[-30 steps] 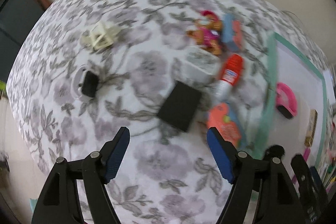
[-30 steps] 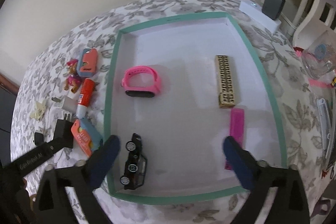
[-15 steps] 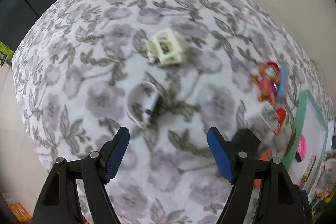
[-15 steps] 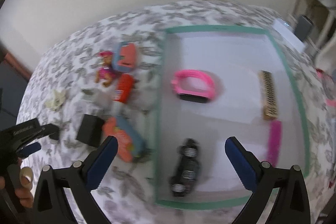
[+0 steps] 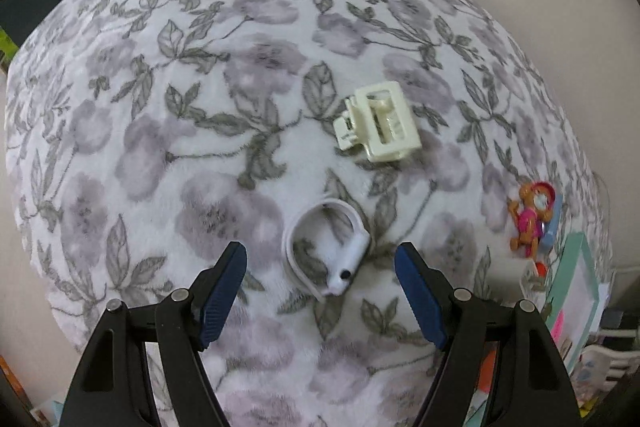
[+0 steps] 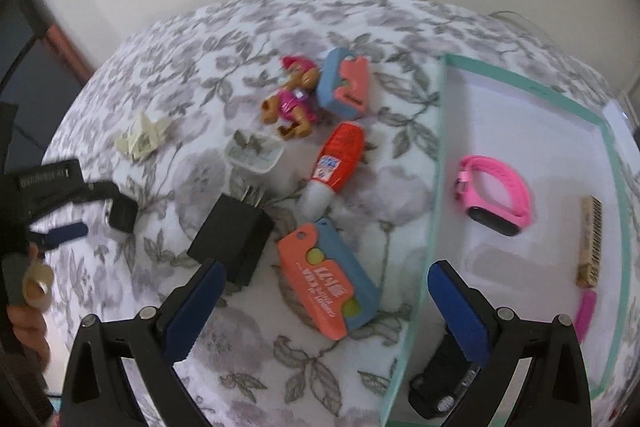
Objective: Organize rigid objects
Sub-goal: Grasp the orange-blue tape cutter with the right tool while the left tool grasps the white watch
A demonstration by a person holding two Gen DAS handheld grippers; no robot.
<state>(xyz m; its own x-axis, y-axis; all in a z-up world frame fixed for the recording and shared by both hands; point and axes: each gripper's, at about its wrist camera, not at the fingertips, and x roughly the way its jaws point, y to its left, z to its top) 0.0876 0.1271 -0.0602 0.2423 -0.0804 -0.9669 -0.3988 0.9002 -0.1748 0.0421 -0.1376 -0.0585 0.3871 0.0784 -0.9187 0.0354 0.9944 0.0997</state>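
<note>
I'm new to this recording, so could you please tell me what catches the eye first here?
The teal-rimmed tray on the right, holding a pink watch and a black toy car. Left of it, bright clutter lies on the floral cloth: an orange glue bottle and a dog figure. Elsewhere, a cream hair clip lies alone.

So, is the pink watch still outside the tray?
No, the pink watch lies inside the tray, on its white floor.

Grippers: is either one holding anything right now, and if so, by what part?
Nothing is held. The left gripper stands open above the white band; the right gripper is open over the orange case, touching neither.
</note>
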